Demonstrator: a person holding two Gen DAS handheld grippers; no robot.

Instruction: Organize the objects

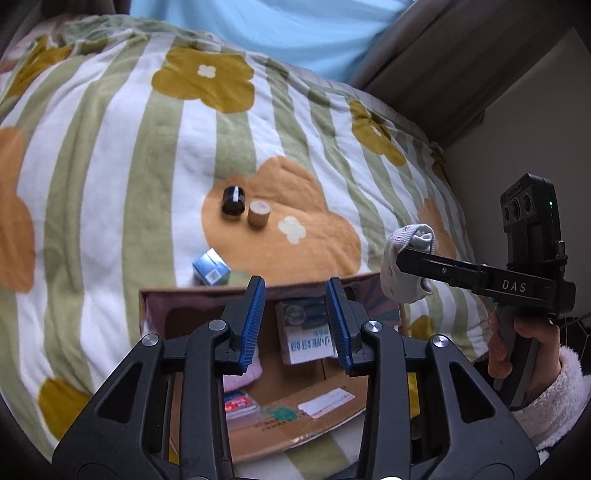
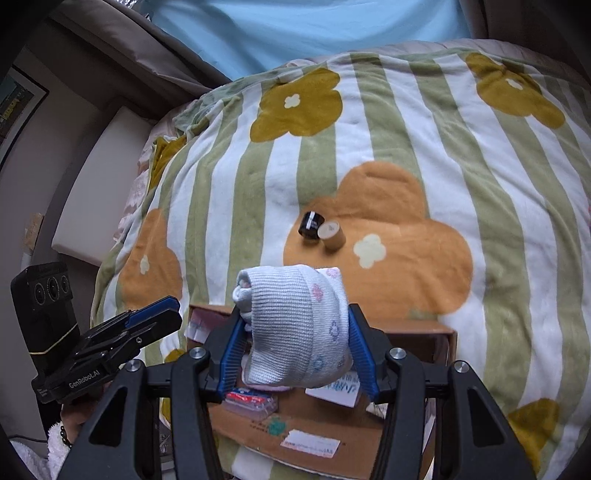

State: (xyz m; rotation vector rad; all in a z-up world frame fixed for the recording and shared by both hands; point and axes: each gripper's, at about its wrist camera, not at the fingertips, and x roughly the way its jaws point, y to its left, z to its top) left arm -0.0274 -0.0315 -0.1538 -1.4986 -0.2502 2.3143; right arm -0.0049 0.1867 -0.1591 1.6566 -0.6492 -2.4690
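My right gripper (image 2: pixel 295 332) is shut on a rolled white sock bundle (image 2: pixel 295 325) and holds it above the open cardboard box (image 2: pixel 424 328). The sock (image 1: pixel 406 258) and right gripper (image 1: pixel 400 260) also show at the right of the left wrist view. My left gripper (image 1: pixel 295 314) is open and empty, hovering over the box (image 1: pixel 177 299), which holds a white carton (image 1: pixel 306 332), a pink item (image 1: pixel 243 376) and a small packet (image 1: pixel 240 404). On the blanket beyond lie a black jar (image 1: pixel 233 201), a tan cylinder (image 1: pixel 259 213) and a small blue box (image 1: pixel 211 271).
A floral striped blanket (image 1: pixel 110 166) covers the bed. A light blue sheet (image 1: pixel 277 26) lies at the far side. A wall and a wooden frame (image 1: pixel 461 92) stand to the right of the bed in the left wrist view.
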